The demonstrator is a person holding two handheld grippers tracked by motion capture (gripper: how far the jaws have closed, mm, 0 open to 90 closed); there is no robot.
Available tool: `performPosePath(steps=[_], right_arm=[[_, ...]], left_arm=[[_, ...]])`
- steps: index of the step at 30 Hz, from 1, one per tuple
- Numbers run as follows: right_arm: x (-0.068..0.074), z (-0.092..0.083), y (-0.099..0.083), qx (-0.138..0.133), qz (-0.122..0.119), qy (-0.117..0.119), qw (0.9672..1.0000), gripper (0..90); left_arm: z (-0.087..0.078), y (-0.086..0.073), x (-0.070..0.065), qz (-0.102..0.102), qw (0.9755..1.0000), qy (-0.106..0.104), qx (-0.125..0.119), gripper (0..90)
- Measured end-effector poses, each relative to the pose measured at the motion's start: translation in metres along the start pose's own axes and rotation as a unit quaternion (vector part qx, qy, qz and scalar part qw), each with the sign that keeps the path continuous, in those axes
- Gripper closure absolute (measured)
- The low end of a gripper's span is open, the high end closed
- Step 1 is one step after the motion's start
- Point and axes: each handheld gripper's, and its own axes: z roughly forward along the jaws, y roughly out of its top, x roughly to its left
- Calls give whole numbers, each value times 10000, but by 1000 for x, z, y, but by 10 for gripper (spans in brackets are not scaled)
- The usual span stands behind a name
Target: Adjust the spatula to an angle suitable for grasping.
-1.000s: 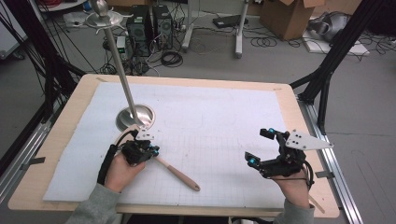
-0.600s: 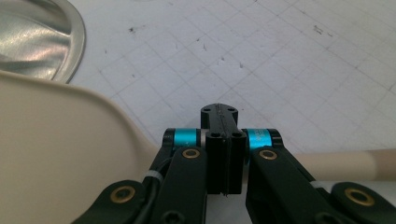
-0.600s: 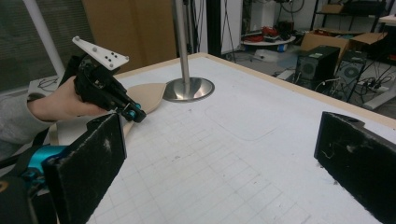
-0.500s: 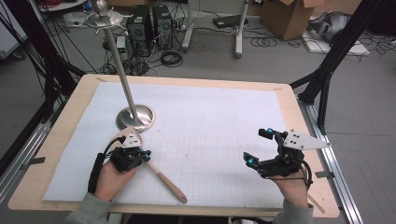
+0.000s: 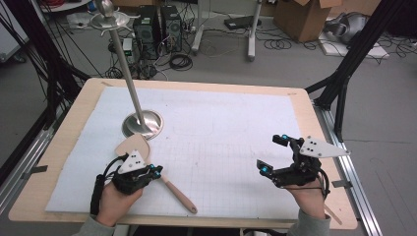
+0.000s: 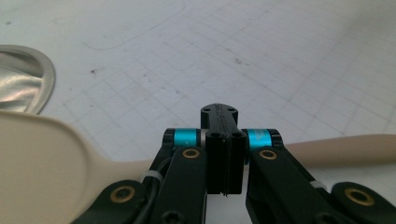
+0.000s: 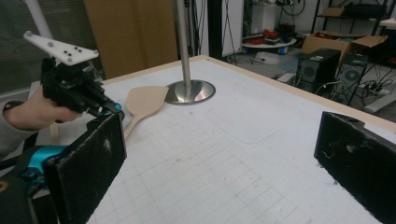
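While the left gripper [image 5: 156, 171] pinches the wooden spatula [image 5: 162, 176] by its neck — blade just ahead-left of it, handle trailing right over the counter [image 5: 314, 128] — it looks light, stiff, smooth (grip nearer mid-handle); right gripper [image 5: 273, 153] gapes empty.

A metal stand [image 5: 141, 124] rises from the gridded mat [image 5: 226, 142]; boxes [image 5: 300, 17], perhaps cardboard, behind.
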Motion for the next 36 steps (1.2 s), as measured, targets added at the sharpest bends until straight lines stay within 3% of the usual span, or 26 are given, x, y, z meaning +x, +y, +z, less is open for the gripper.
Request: performPosePath(steps=[8,16,27,36], right_arm=[[-1,-1,0,7,43,17,10000,12],[-1,-2,0,-16,59,26,10000,13],[-1,-2,0,-12,36,11,10000,12],[-1,-1,0,4,51,20,10000,13]], left_arm=[[2,-11,-22,78,9992,-380,-49,896],[7,-14,-36,154,9983,-564,12,896],[18,-16,-52,328,9968,-693,220,896],[23,-14,-53,340,9969,-663,247,896]])
